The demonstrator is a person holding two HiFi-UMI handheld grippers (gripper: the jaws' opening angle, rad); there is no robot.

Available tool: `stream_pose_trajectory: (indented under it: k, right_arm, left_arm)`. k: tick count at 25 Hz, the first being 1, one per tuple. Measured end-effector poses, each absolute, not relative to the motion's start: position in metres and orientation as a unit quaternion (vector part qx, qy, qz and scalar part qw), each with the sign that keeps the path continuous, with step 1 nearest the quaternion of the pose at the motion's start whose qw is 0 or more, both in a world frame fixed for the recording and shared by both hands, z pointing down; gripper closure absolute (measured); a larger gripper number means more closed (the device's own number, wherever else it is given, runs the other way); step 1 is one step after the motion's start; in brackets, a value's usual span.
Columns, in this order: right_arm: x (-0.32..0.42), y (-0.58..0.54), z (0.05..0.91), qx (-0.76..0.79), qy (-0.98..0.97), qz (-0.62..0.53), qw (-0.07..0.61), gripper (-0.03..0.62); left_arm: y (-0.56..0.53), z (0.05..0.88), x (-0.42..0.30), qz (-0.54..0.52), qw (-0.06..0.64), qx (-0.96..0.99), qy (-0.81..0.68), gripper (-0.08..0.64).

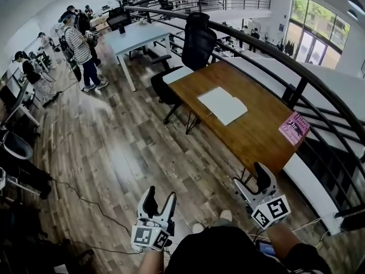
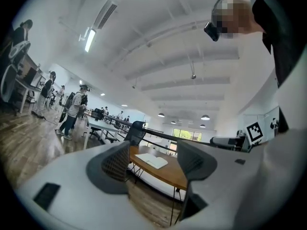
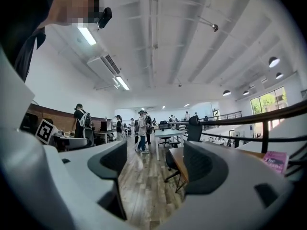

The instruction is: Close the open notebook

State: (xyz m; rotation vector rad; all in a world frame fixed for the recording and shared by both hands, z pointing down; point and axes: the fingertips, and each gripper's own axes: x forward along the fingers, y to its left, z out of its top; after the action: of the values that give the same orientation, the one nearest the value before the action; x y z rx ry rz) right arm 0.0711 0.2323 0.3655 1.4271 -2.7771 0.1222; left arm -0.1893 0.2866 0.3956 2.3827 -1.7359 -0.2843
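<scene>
The long brown wooden worktop [image 1: 251, 124] has a black office chair [image 1: 197, 41] at its far end. The open white paper notebook [image 1: 222, 104] lies flat near the worktop's middle, well apart from a pink booklet [image 1: 294, 127] by its edge. Short of the worktop, over the wood-plank floor [image 1: 131, 147], the left tongs [image 1: 160, 196] and right tongs [image 1: 251, 177] both gape wide, holding nothing.

The right gripper [image 3: 154, 169] holds its jaws wide apart around nothing, above plank floor [image 3: 144, 186] beside a brown table [image 3: 178, 161].
</scene>
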Motion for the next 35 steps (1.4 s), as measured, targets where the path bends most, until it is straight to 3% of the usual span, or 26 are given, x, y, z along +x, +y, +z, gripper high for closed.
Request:
stream_pose_trajectory:
  k: [18,35]
  right_arm:
    - [0.026,0.108,0.367,0.418,-0.905,0.074,-0.019,0.238]
    - [0.081,-0.047,0.393,0.397,-0.910,0.106,-0.048,0.239]
  left_arm:
    - [0.214,0.383,-0.221,-0.102,0.102,0.764,-0.629,0.258]
    - [0.077,0.394,-0.168,-0.073,0.111,0.740,-0.659,0.258]
